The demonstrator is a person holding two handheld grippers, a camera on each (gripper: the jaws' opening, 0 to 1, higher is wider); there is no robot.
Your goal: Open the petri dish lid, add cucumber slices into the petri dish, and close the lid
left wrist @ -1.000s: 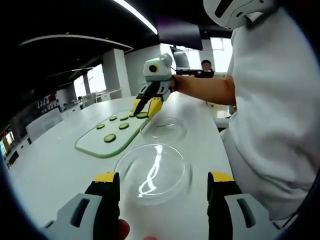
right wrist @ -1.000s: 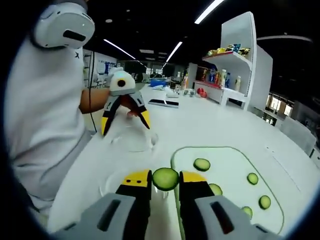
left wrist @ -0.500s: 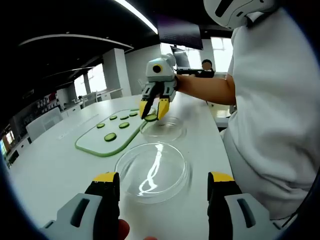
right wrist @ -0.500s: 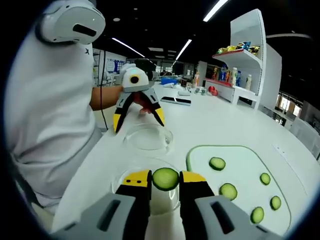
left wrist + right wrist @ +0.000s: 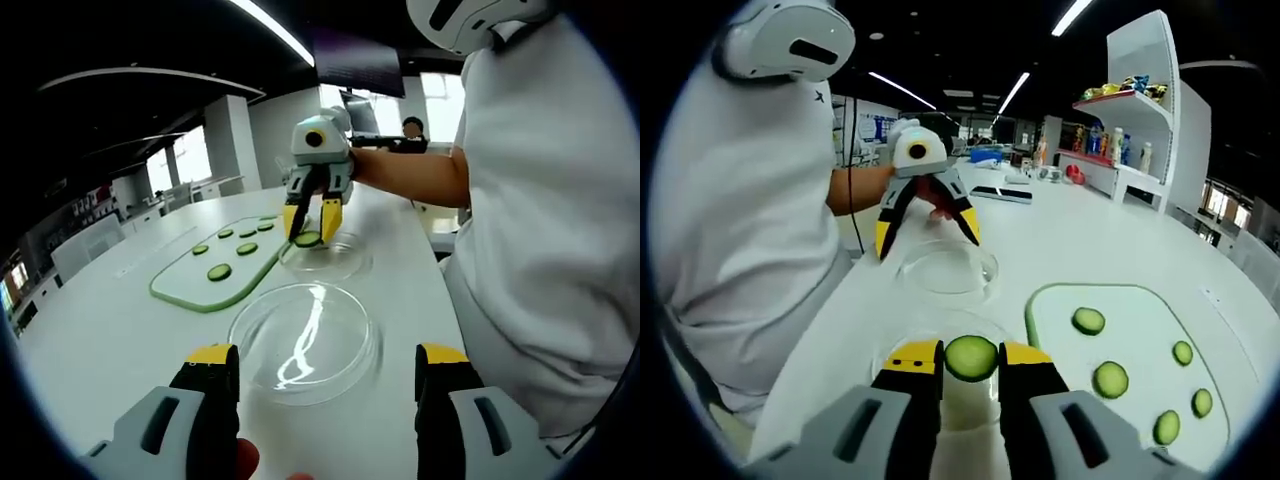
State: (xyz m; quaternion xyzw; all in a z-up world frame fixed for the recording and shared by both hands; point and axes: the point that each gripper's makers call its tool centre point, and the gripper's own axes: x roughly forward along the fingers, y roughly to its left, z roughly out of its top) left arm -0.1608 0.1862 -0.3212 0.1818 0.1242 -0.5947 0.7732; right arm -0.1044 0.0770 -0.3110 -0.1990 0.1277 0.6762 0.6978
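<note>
The right claw (image 5: 971, 361) is clamped on a cucumber slice (image 5: 971, 357), held just above the open petri dish (image 5: 325, 258) on the white desk (image 5: 1070, 235); the left claw (image 5: 327, 372) stands with jaws wide apart over the clear petri dish lid (image 5: 305, 340), not touching it; more cucumber slices (image 5: 1110, 379) lie on the green-edged cutting board (image 5: 1135, 330) beside the dish.

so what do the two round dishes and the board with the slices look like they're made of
The near dish and the far dish look like clear glass or hard plastic: the table shows through them and the ceiling light glints off them; which of the two is unclear. The board looks like smooth pale plastic with a green edge, matte. The cucumber slice in the right gripper is moist green flesh.
</note>
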